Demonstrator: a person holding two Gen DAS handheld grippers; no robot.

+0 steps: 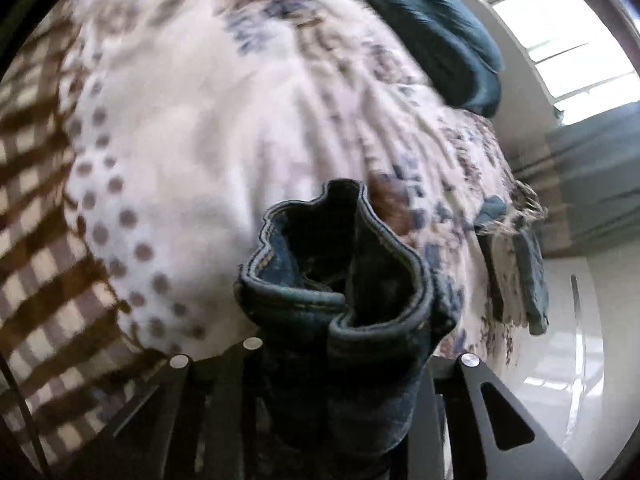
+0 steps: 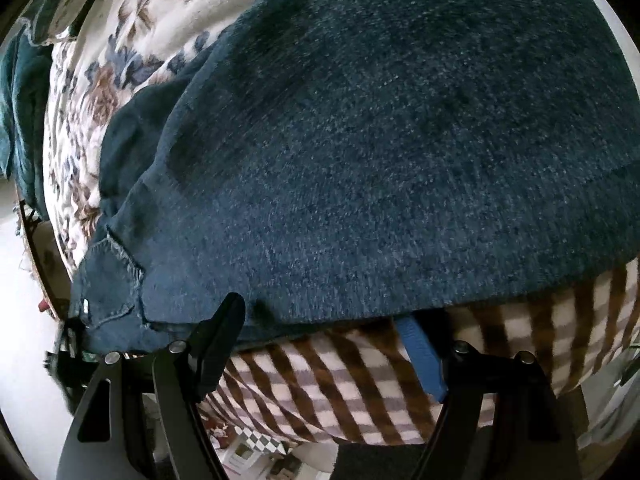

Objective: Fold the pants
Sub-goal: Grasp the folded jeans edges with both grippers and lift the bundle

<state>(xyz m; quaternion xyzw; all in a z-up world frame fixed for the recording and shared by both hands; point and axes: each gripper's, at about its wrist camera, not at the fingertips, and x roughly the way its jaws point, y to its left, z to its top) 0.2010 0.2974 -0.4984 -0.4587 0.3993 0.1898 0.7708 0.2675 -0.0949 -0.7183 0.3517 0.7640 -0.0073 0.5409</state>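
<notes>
Left gripper (image 1: 340, 360): angled down, pinching bunched hem of dark denim pants (image 1: 340, 264). Right gripper (image 2: 328, 344): jaws spread, fingers at pants' edge, 6 o'clock. Pants lie across floral bedspread (image 2: 120, 40); checked blanket (image 2: 340, 392) toward 6 o'clock. Bed edge, window (image 1: 568, 48) at 2 o'clock

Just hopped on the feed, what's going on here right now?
A person with a handheld gripper in each hand is folding dark blue denim pants on a bed with a floral bedspread and a brown checked blanket. The left gripper is shut on a bunched hem of the pants, held up over the bedspread. The right gripper is open at the near edge of the pants lying flat, gripping nothing yet.
</notes>
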